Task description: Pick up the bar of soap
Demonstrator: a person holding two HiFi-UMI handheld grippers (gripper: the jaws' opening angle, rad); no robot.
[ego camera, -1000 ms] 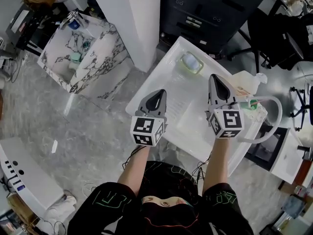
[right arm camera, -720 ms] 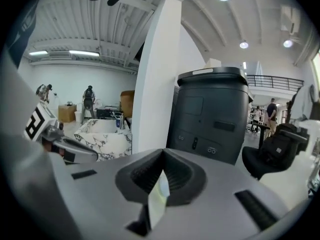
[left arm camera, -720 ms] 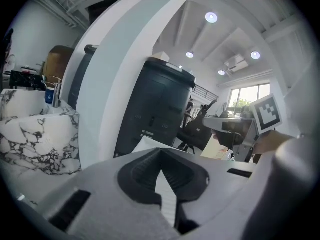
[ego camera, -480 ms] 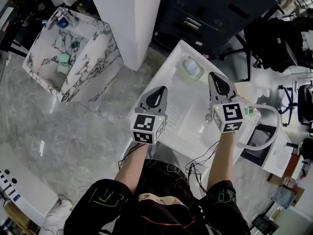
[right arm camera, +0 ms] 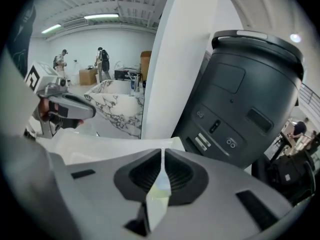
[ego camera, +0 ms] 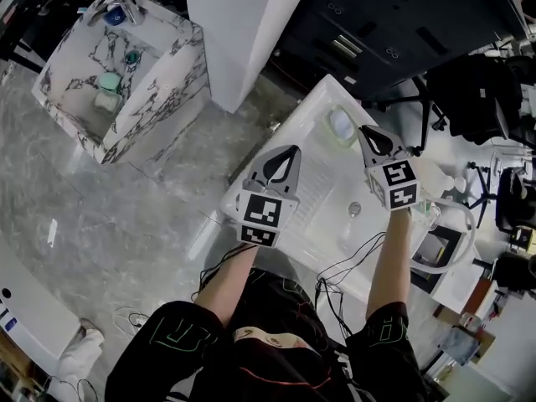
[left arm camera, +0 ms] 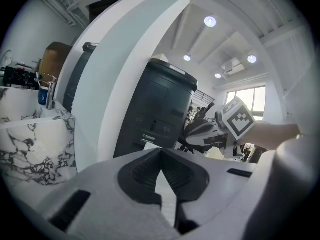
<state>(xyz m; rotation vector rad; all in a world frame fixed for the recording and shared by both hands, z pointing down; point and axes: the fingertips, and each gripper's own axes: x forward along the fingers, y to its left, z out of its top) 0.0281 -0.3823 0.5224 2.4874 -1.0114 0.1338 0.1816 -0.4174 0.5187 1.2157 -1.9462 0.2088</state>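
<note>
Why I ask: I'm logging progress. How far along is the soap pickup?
Done: nothing yet; the bar of soap lies in its green dish at the far corner of the sink. In hand: the right claw hovers beside it, jaws opening, nothing between them. Left: close on it and lift.

Left claw point(ego camera: 289, 152) shut; right claw point(ego camera: 368, 132) opening, empty.
</note>
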